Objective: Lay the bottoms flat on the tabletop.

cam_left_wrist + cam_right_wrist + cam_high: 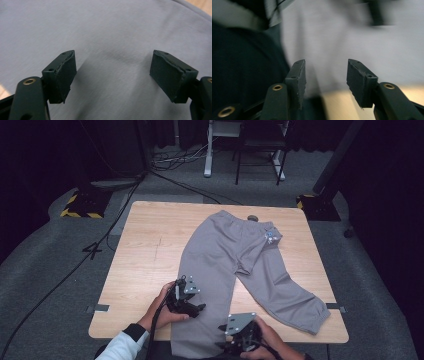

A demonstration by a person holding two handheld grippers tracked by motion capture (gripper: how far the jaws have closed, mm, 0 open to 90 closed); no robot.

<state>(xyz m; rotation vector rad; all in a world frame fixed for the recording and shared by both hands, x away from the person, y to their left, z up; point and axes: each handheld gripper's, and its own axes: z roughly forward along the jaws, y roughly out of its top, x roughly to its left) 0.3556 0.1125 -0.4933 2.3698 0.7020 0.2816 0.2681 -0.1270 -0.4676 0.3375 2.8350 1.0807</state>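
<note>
Evidently the grey trousers (235, 270) lie spread flat on the counter (145, 250), waistband at the far edge, one leg hanging over the near edge, so they can be handled there. The left hand-held gripper (192, 304) hovers over that leg, jaws spread and empty. The right hand-held gripper (235, 346), also parted with nothing pinched, waits at the leg's hem.

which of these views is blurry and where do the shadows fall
Right gripper view: heavy motion smear across the grey trousers and dark background, jaws sharper. Left gripper view: crisp, with soft jaw shadows on the fabric. High view: the table evenly lit, the room around it dark.
</note>
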